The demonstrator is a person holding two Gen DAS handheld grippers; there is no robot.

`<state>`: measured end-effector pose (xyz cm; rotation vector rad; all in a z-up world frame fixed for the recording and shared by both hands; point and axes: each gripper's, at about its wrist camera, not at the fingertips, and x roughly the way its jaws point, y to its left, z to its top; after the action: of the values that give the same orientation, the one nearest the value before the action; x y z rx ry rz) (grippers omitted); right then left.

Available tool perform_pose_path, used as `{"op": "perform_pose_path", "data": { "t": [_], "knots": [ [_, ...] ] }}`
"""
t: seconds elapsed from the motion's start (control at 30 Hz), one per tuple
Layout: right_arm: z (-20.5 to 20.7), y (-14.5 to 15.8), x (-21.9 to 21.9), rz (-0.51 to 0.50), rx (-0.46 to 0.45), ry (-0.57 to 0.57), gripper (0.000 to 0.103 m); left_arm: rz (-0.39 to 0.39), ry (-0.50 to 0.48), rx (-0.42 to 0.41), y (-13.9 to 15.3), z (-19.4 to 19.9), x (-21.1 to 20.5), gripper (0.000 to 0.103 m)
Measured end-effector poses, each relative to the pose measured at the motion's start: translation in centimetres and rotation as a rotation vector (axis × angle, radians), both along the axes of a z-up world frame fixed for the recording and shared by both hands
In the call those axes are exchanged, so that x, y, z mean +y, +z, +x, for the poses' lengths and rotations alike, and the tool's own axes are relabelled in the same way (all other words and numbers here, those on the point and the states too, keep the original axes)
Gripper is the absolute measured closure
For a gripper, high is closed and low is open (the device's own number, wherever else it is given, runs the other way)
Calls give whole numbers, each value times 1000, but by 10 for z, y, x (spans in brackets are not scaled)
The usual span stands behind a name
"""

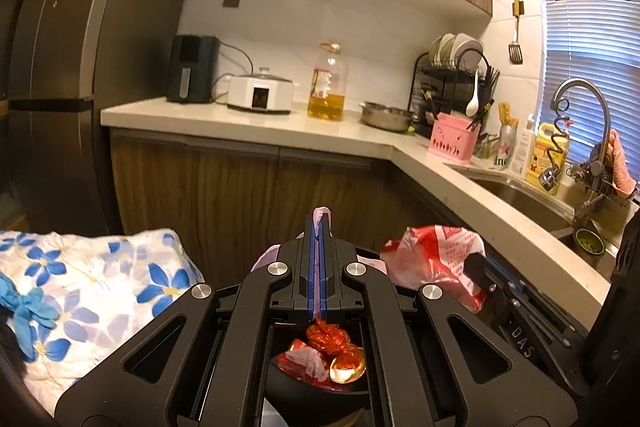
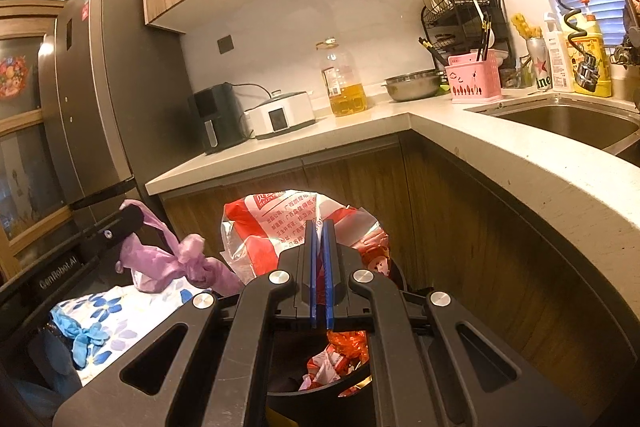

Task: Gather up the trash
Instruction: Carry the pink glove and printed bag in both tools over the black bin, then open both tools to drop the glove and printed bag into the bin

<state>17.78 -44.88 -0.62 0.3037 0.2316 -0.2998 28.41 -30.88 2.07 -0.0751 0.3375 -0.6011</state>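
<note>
Nearest, below both grippers, a black bin (image 1: 316,399) holds crumpled red wrappers (image 1: 330,343) and a gold foil piece (image 1: 347,367). The left gripper (image 1: 319,227) has its blue-lined fingers (image 1: 311,267) pressed together on a strip of pale purple bag (image 1: 320,217), which pokes out above the tips and runs down between them. In the right wrist view that purple bag (image 2: 176,259) shows knotted and bunched, hanging from the left gripper above a blue-flowered cloth (image 2: 120,311). The right gripper (image 2: 319,227) has its fingers (image 2: 329,275) clamped on the edge of a red and white plastic bag (image 2: 264,227), held over the bin just beside the purple one. Beyond these runs a wood-fronted cabinet (image 1: 240,195) under a pale L-shaped tabletop (image 1: 248,125). On it stand a dark air fryer (image 1: 192,69), a white cooker (image 1: 260,93), an oil bottle (image 1: 327,83), a steel bowl (image 1: 386,117), a pink caddy (image 1: 454,139) and a dish rack (image 1: 452,75), with the sink (image 1: 520,195) and faucet (image 1: 584,123) to the right. A grey fridge (image 1: 60,67) stands at left.
</note>
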Motion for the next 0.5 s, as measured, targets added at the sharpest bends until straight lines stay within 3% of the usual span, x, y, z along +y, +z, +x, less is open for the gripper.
{"op": "perform_pose_path", "data": {
  "t": [0.5],
  "knots": [
    [17, -7, -6, 6, 35, 16, 98, 35, -50, 73, -29, 15, -11, 102]
  ]
}}
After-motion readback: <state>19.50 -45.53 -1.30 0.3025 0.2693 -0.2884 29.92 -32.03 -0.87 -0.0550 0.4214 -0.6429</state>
